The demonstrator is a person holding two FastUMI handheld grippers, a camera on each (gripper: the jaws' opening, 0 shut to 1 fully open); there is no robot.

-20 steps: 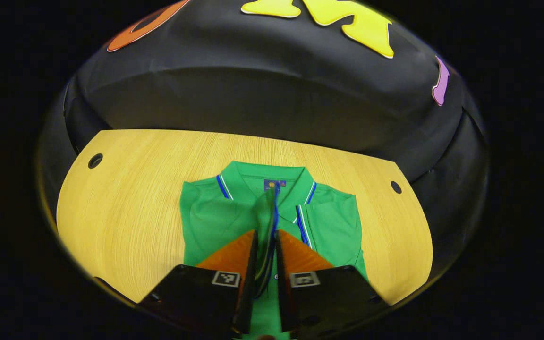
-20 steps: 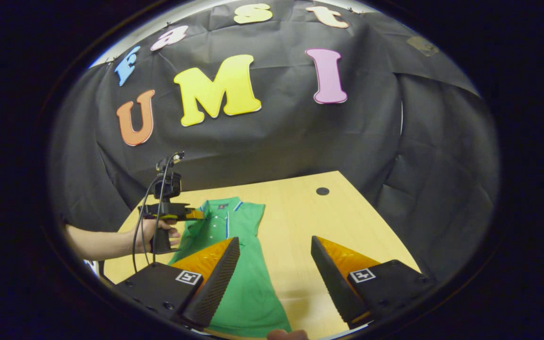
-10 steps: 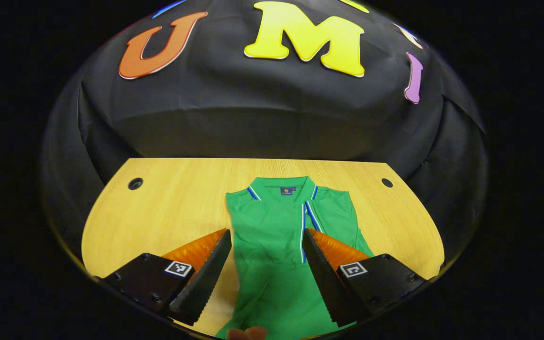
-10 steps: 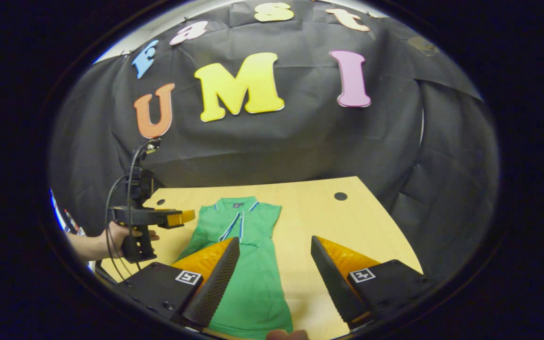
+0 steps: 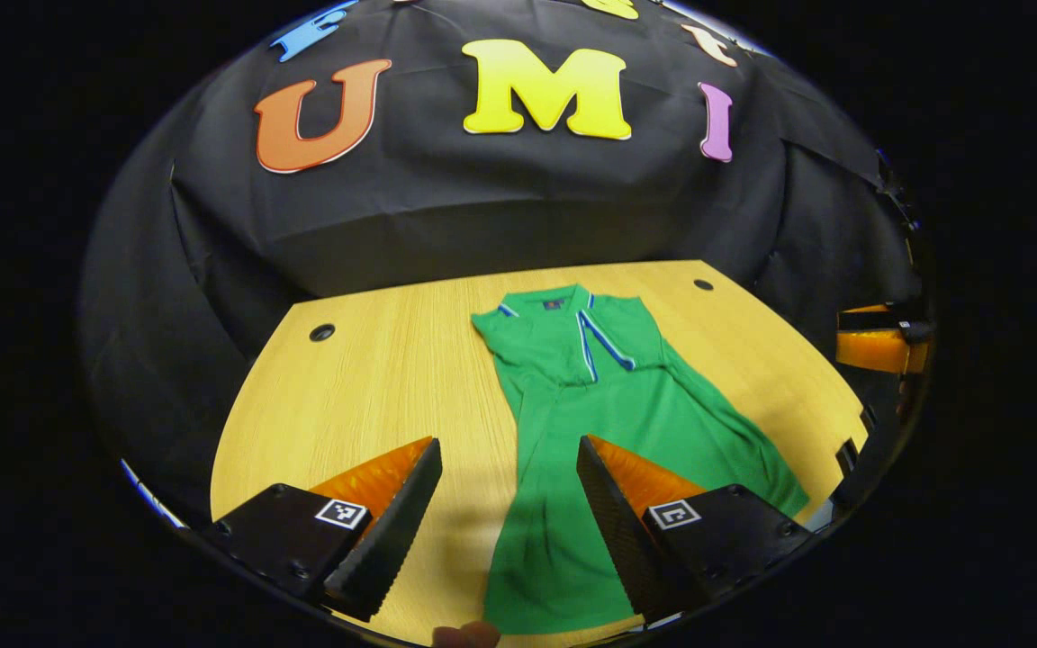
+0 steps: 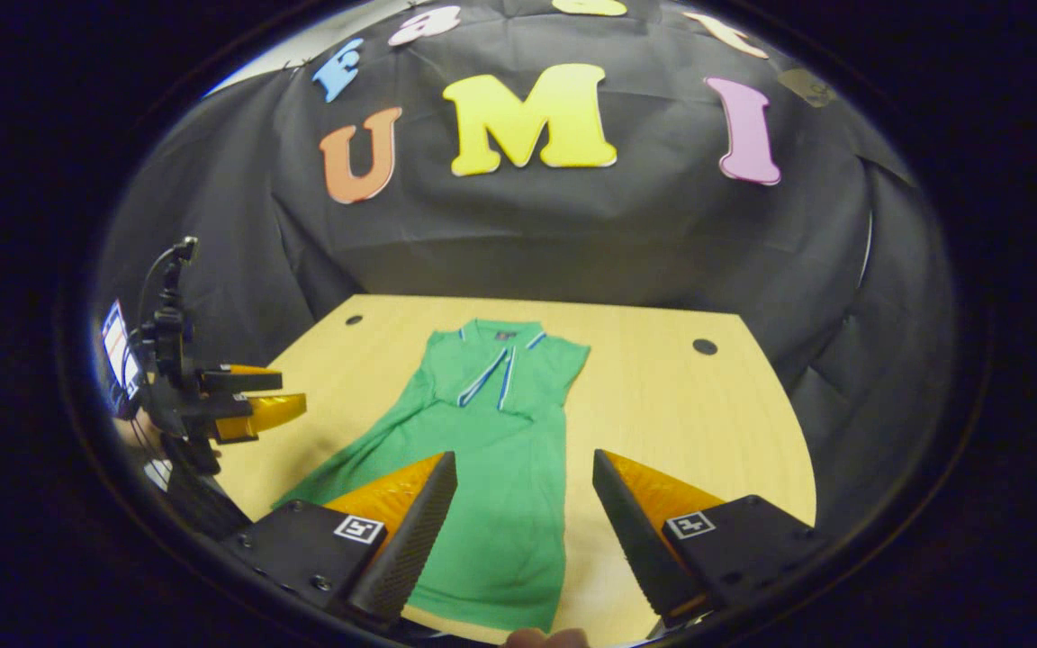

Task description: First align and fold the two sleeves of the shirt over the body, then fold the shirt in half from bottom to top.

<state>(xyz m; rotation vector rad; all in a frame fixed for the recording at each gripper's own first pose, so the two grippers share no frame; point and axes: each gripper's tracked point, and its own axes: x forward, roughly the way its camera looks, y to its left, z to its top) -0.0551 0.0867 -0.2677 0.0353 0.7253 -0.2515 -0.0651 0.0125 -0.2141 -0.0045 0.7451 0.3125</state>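
Note:
A green polo shirt [image 5: 608, 423] with blue and white trim lies flat on the wooden table [image 5: 392, 378], collar toward the far wall, both sleeves folded over the body. My left gripper [image 5: 508, 504] hovers open above the shirt's lower left edge, holding nothing. In the right gripper view the same shirt [image 6: 491, 450] stretches toward me, and my right gripper [image 6: 523, 517] stands open over its lower right part, holding nothing. The left gripper [image 6: 248, 405] also appears at the left of the right gripper view. The right gripper [image 5: 874, 337] shows at the right edge of the left gripper view.
The tabletop [image 6: 680, 423] has small round holes near its far corners [image 6: 705, 346] [image 5: 321, 332]. Black cloth walls rise close behind the table. Bare wood lies on both sides of the shirt.
My left gripper let go of the sleeve, opened, and drew back to the near left. The right gripper pulled back and turned, so more of the shirt shows.

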